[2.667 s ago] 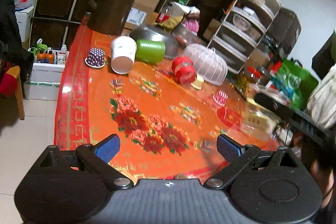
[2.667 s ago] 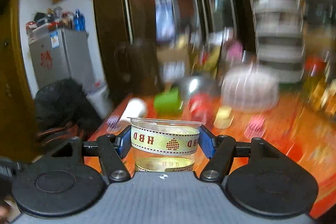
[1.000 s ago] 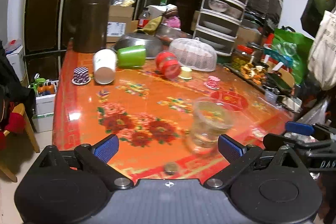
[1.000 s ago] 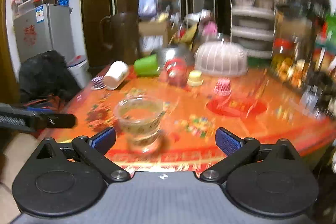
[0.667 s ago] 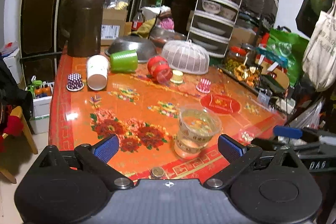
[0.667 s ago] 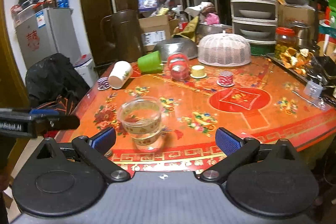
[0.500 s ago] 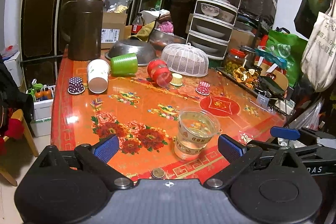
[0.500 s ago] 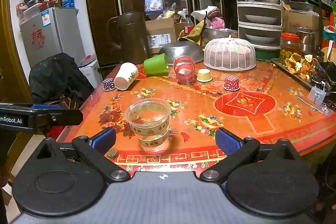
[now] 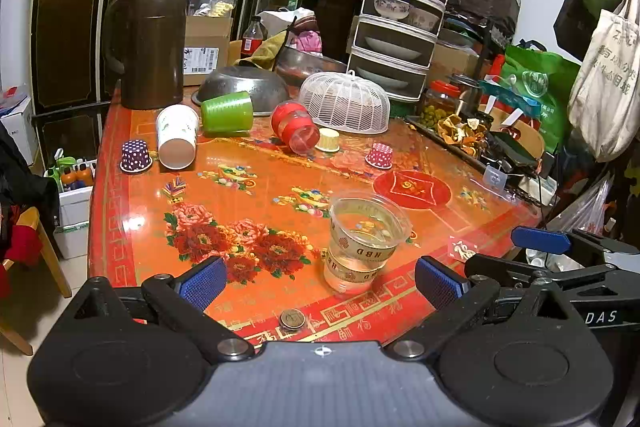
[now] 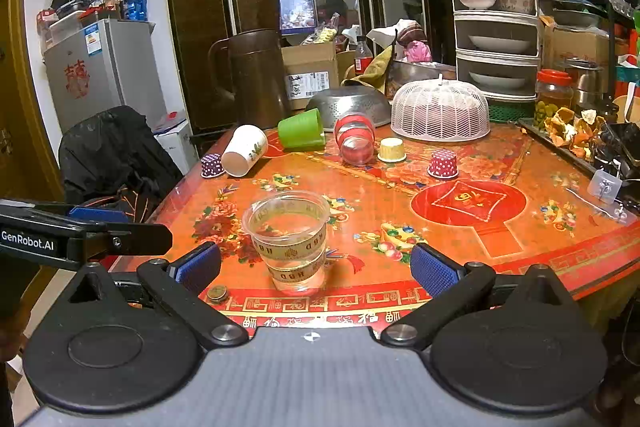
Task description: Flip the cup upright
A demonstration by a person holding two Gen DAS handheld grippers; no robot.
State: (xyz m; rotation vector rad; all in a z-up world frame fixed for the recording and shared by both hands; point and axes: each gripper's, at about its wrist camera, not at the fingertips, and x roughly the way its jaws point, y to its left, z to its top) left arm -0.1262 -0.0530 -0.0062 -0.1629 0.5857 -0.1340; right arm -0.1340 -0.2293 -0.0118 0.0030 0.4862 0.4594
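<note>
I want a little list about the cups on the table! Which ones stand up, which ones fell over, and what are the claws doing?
standing up: clear cup, mouth up, near the table's front edge
lying on side: white cup, green cup, red cup
small cups, mouth down: purple dotted, yellow, red dotted
left claw: open, holding nothing
right claw: open, holding nothing
table: orange-red with flowers
also near front edge: coin
</note>
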